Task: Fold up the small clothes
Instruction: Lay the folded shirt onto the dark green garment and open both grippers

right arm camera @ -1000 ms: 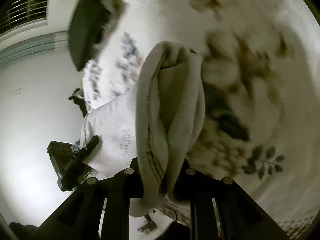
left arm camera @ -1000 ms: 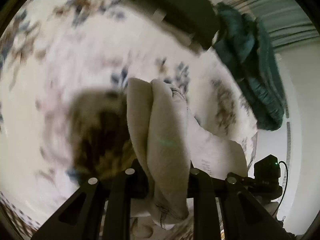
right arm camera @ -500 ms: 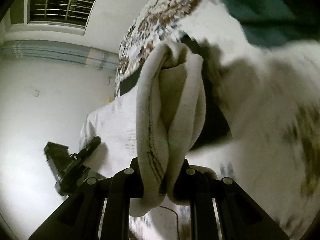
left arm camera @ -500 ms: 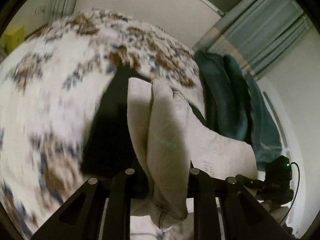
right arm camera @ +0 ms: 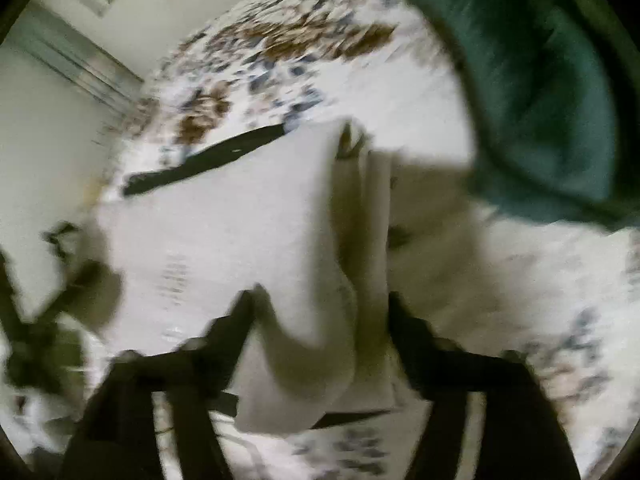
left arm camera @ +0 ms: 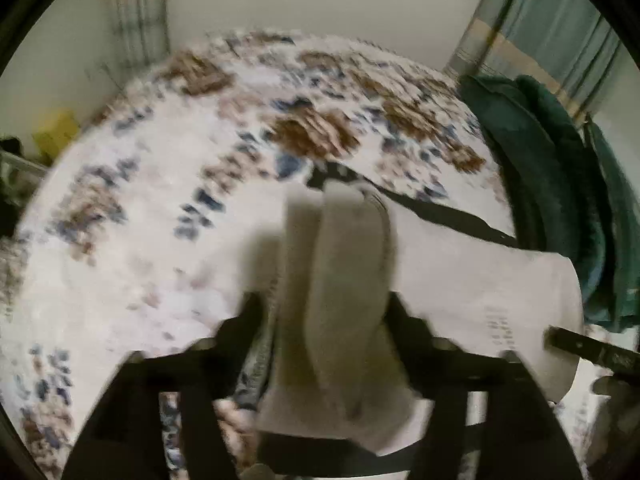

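Both views are smeared by motion, so fine detail is unreliable. The left gripper [left arm camera: 332, 312] has its fingers clamped on a bunched corner of the pale garment [left arm camera: 480, 280], which rises between them toward twelve o'clock in the left wrist view and stretches away to three o'clock, where the dark tip of the other tool shows at the frame edge. The right gripper [right arm camera: 320, 312] likewise has its fingers closed on a gathered corner of the same garment [right arm camera: 224, 232], the cloth spreading toward nine o'clock in the right wrist view. The garment hangs as a taut sheet between the two grips, above the floral bedspread [left arm camera: 160, 184], which fills the upper half of both views. A black strap-like item [left arm camera: 440, 212] lies on the bed just past the cloth's far edge, and a dark green blanket [left arm camera: 552, 184] is heaped at about two o'clock.

The step in hand appears to be carrying the held edge over to lay a fold. To do it well, keep both grips level and evenly spaced so the span stays flat, lower the far edge to the bed first, and land clear of the black item and the blanket. Release only once the cloth rests without slack or twist.
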Demonstrator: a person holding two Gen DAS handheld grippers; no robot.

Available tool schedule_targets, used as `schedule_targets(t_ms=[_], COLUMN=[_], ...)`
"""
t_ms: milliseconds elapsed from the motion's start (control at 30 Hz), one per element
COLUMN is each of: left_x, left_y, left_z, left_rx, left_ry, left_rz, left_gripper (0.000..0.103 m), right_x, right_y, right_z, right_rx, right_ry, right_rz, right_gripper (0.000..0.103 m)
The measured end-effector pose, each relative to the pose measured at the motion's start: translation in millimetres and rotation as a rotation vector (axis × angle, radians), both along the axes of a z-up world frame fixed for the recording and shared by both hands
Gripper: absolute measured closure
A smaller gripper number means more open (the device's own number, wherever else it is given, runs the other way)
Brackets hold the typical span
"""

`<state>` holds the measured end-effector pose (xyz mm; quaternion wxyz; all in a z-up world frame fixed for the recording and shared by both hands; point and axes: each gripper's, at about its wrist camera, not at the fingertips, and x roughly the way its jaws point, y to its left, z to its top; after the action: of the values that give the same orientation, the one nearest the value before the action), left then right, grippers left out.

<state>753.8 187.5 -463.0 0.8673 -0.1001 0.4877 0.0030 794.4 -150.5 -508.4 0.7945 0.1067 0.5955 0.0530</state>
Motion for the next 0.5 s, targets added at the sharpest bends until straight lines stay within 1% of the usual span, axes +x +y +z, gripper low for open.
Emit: schedule_targets(t_ms=[33, 67, 100, 167, 233, 367, 467, 500], left_x=[-5, -10, -17, -26, -38, -65, -90, -103], left_y=[-2, -5, -9, -14, -18, -22, -26, -29], left_z=[4, 8, 12, 17, 22, 45, 71, 85], left_rx=[0.027, 0.054, 0.095, 0.145, 0.167, 0.188, 0.183, 0.19], left_ry=[-0.013, -0.026, -0.036, -0.041, -0.032, -0.033, -0.053, -0.069], left_rz=[0.011, 0.014, 0.011, 0.015, 0.019, 0.028, 0.026, 0.027], left_gripper=[0.017, 0.01, 0.001, 0.0, 0.0, 0.0, 0.0, 0.0], right_x=[-6, -13, -20, -36, -55, -96, -131, -138], right_y=[3, 8, 13, 22, 26, 29, 31, 32], right_z=[5, 10, 14, 24, 38, 76, 111, 119], right_rx=[-0.048, -0.12, -0.172, -0.266, -0.328, -0.374, -0.385, -0.378], right_ry=[-0.006, -0.012, -0.02, -0.048, -0.076, -0.138, -0.179, -0.184], right_rz=[-0.001, -0.003, -0.004, -0.006, -0.017, -0.07, -0.098, -0.103], right_gripper=[0.017, 0.011, 0.0, 0.0, 0.0, 0.0, 0.0, 0.0])
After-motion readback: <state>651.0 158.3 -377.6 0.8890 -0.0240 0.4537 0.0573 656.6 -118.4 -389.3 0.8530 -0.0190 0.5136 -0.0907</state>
